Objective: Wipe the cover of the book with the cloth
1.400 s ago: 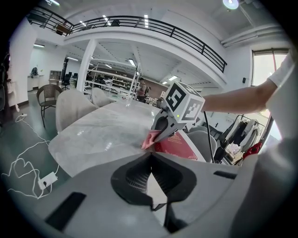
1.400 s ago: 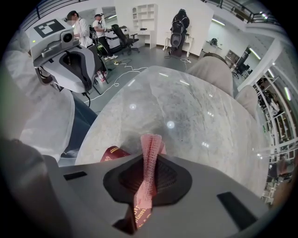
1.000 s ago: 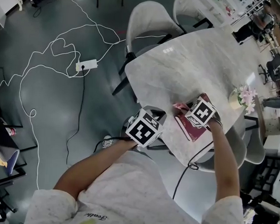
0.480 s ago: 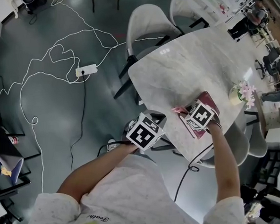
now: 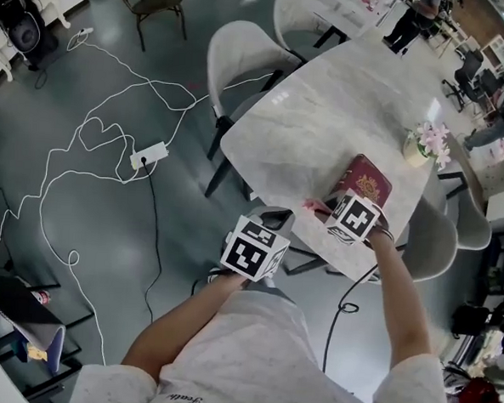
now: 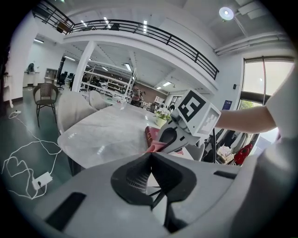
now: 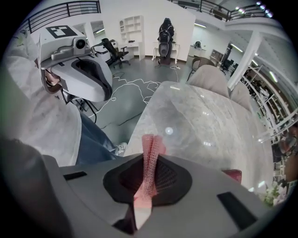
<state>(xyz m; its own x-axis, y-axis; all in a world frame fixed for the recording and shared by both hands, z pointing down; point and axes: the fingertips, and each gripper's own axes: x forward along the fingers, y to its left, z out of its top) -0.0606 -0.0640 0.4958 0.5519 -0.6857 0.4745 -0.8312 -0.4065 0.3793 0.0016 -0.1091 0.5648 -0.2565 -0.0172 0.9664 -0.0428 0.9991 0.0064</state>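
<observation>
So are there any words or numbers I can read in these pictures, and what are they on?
"Feath": curly letters on the person's shirt, at the bottom of the head view; small, so that is my best reading.
Book: gold print on its red cover, too small to read.
Marker cubes: only black-and-white square patterns, no words or numbers.
Nothing else can be read.

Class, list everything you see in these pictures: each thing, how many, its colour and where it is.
table: one, pale marble, centre.
book: one, dark red, near table edge.
cloth: one, pink, in the right gripper.
flower vase: one, pale, table's right side.
chairs: at least three, pale, around the table.
cables: several loops, white, on the floor.
left gripper: one, grey, shut, off the table.
right gripper: one, grey, shut on cloth, by the book.
</observation>
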